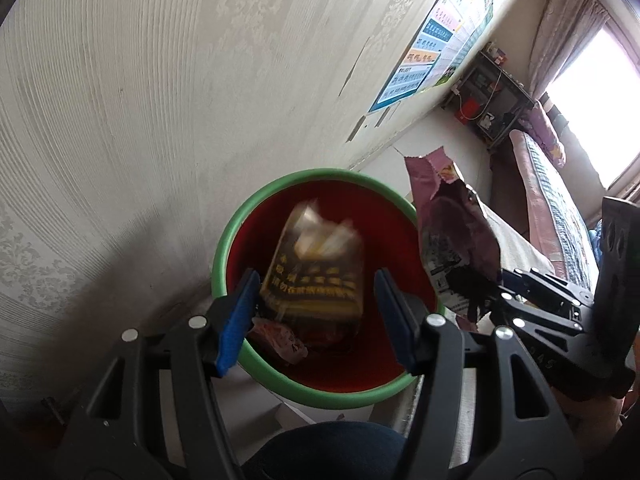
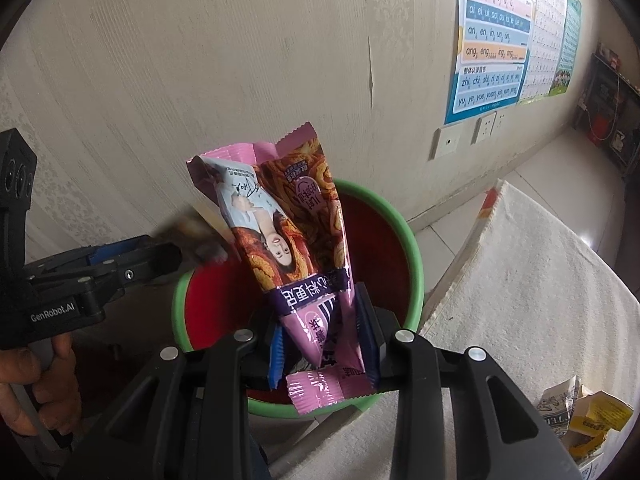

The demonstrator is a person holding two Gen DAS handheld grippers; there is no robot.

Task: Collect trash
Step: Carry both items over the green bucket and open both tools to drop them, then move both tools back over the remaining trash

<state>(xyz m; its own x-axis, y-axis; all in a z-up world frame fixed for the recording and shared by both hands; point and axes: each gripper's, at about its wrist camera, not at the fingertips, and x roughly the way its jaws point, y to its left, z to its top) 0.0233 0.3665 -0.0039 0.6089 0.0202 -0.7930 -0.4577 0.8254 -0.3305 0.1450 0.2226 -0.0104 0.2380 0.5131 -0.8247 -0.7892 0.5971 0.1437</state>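
Observation:
A red bin with a green rim (image 1: pixel 224 248) stands by the wall; it also shows in the right wrist view (image 2: pixel 416 264). My left gripper (image 1: pixel 316 312) is open above the bin. A blurred brown and yellow wrapper (image 1: pixel 316 268) hangs in mid-air between its fingers, over the bin's mouth. A pink wrapper (image 1: pixel 280 340) lies inside the bin. My right gripper (image 2: pixel 324 344) is shut on a pink snack bag (image 2: pixel 288 232) and holds it upright over the bin. That bag also shows in the left wrist view (image 1: pixel 452 232), beside the bin's right rim.
A white cloth-covered surface (image 2: pixel 520 304) lies right of the bin, with crumpled yellow and printed wrappers (image 2: pixel 580 420) on it. A patterned wall (image 1: pixel 140 100) with posters (image 2: pixel 496 40) is behind. A shelf (image 1: pixel 492 96) stands far back.

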